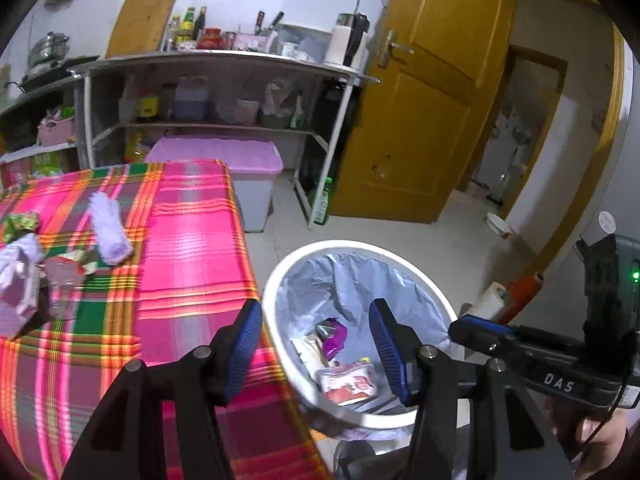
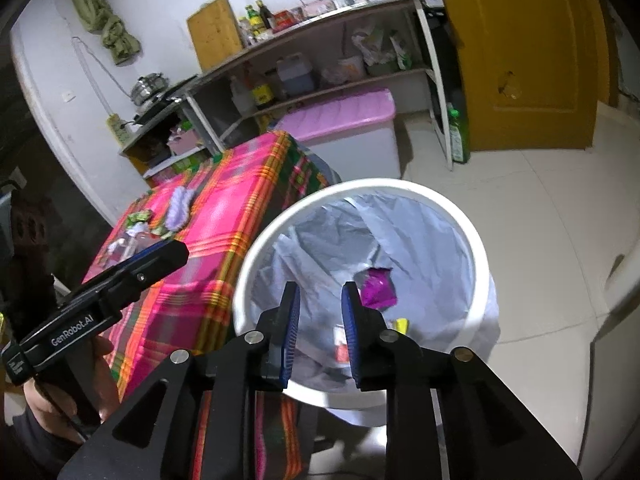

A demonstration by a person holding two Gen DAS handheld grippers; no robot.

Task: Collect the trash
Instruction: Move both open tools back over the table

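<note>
Fingers (image 1: 386, 344) of our left gripper (image 1: 316, 344) stand wide apart with nothing between them, hanging over the near edge of the table and the rim of the bin (image 1: 276, 280). Our right gripper (image 2: 320, 328) has its blue pads a narrow gap apart, also empty, and it hangs straight above the bin's mouth; in the left view it shows at the right edge, held in a hand (image 1: 592, 436).

Below the pads, the bin is white, lined with a pale bag (image 2: 400, 236), and stands on the tiled floor just beside the table. Inside we see a purple wrapper (image 2: 378, 286), a red-and-white packet (image 1: 348, 384) and a small yellow scrap (image 2: 401, 325).

On the plaid cloth (image 1: 192, 248) more trash lies well apart from both grippers: a lilac fuzzy roll (image 1: 108, 226), a green wrapper (image 1: 22, 222), a clear cup (image 1: 62, 284) and a lilac box (image 1: 16, 304) at the far left.

Beyond the table stand a pink-lidded tub (image 1: 224, 156), a shelf (image 1: 224, 60) with bottles and a yellow door (image 1: 424, 92).
</note>
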